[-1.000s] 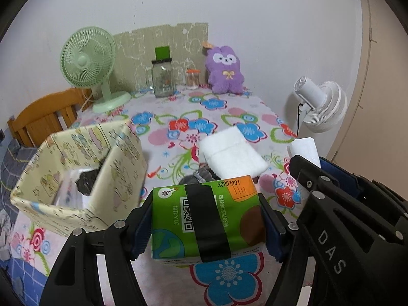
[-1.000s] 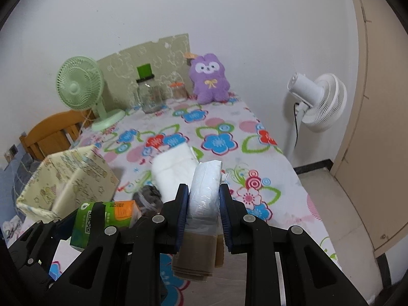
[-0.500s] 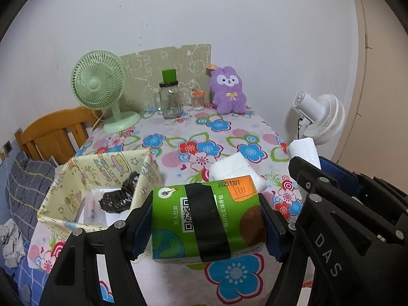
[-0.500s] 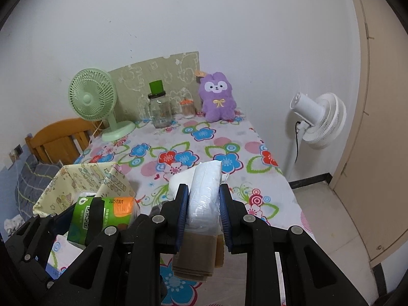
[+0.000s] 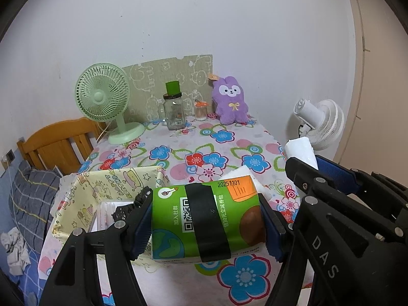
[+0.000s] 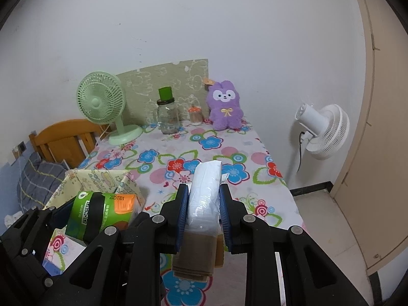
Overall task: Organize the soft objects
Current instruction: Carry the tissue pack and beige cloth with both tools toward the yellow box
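- Lifting had carried both packs higher off the tabletop than a second earlier.
- Left jaws gripped the green tissue pack; right jaws clamped the white pack.
- Yellow box lay left of the left jaws, likely the drop point.

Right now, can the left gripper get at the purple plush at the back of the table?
Probably not yet. The left gripper is clamped on the green tissue pack, so its jaws are full. The path over the tablecloth to the purple plush looks clear otherwise.
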Motion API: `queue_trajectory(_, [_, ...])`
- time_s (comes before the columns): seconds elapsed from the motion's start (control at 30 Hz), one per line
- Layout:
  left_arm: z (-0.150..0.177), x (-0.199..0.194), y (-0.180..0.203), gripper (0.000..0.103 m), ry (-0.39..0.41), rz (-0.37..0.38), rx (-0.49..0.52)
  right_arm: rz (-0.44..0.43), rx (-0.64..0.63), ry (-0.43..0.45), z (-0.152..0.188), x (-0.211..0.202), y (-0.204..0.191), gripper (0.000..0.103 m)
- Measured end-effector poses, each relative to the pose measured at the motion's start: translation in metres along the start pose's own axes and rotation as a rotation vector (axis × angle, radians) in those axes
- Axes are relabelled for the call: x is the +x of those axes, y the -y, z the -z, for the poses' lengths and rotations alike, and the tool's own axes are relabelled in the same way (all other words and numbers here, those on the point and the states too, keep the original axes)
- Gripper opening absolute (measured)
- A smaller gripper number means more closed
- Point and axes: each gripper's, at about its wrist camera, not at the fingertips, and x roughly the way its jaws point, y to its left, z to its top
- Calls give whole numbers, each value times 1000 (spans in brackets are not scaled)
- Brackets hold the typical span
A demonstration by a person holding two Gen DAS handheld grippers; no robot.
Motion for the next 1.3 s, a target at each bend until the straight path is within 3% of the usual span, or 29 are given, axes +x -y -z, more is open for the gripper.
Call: queue_trajectory(1.3, [-17,25,-99,74,7,-84,-41,-113,-56,-14,-29,51,-96,27])
